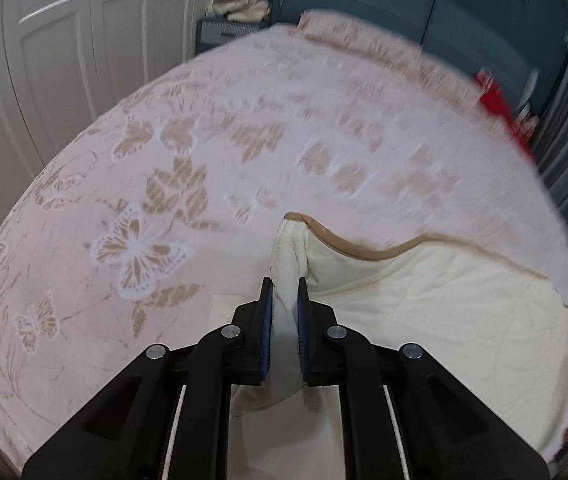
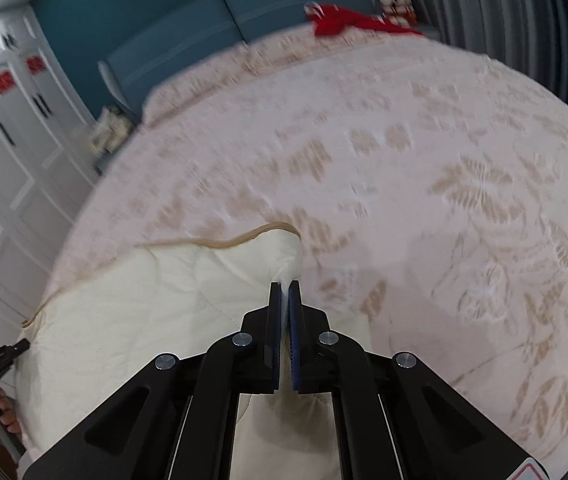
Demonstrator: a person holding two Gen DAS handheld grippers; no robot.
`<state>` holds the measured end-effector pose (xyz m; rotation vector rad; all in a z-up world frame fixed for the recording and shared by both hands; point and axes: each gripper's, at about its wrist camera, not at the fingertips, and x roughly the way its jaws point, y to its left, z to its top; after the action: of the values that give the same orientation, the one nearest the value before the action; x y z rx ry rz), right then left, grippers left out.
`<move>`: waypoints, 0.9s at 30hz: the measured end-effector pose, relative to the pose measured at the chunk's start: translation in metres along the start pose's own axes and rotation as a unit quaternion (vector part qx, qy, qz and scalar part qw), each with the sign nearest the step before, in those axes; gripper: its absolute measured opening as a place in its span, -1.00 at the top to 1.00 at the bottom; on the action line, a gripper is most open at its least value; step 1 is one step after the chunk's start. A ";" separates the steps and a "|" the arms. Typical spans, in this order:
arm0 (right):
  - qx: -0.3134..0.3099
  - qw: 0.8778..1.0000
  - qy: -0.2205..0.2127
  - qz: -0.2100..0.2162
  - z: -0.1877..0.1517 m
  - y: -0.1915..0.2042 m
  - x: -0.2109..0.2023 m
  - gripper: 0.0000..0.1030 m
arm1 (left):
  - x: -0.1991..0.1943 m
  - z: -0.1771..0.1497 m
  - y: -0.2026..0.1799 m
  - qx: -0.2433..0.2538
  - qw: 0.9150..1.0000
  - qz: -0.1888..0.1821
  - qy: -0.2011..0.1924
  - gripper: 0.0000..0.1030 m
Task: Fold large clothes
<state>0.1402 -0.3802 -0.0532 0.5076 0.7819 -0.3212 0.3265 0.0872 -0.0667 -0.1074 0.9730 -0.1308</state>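
Both grippers, left [image 1: 285, 286] and right [image 2: 284, 289], have fingers clamped on corners of the cream quilt [image 1: 424, 304], lower frame, on the bed [image 1: 243, 128]. I'd carry both corners level, keeping that edge taut.

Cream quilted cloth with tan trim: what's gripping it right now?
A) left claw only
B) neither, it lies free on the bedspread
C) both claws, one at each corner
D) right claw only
C: the left claw is shut on one corner of the cream quilted cloth with tan trim, and the right claw pinches the other corner, over the pink butterfly-patterned bedspread.
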 end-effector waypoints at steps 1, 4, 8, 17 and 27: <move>0.000 1.000 0.011 -0.011 -0.006 -0.001 0.015 0.95 | 0.012 -0.002 -0.001 0.003 1.000 0.012 0.010 0.80; 0.002 0.999 0.032 -0.030 -0.019 -0.008 0.042 0.95 | 0.043 -0.015 0.001 0.011 0.999 0.043 0.025 0.79; 0.002 0.998 0.051 -0.040 -0.034 -0.018 0.066 0.94 | 0.063 -0.028 0.008 0.015 0.998 0.050 0.024 0.76; -0.016 0.998 0.038 -0.051 -0.057 -0.018 0.083 0.95 | 0.081 -0.045 -0.003 0.042 0.996 0.080 -0.019 0.69; -0.018 0.998 0.012 -0.055 -0.063 -0.018 0.085 0.97 | 0.083 -0.049 -0.006 0.041 0.994 0.091 -0.039 0.61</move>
<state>0.1520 -0.3684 -0.1591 0.4356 0.8393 -0.4031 0.3316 0.0668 -0.1614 0.0506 0.8927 0.0005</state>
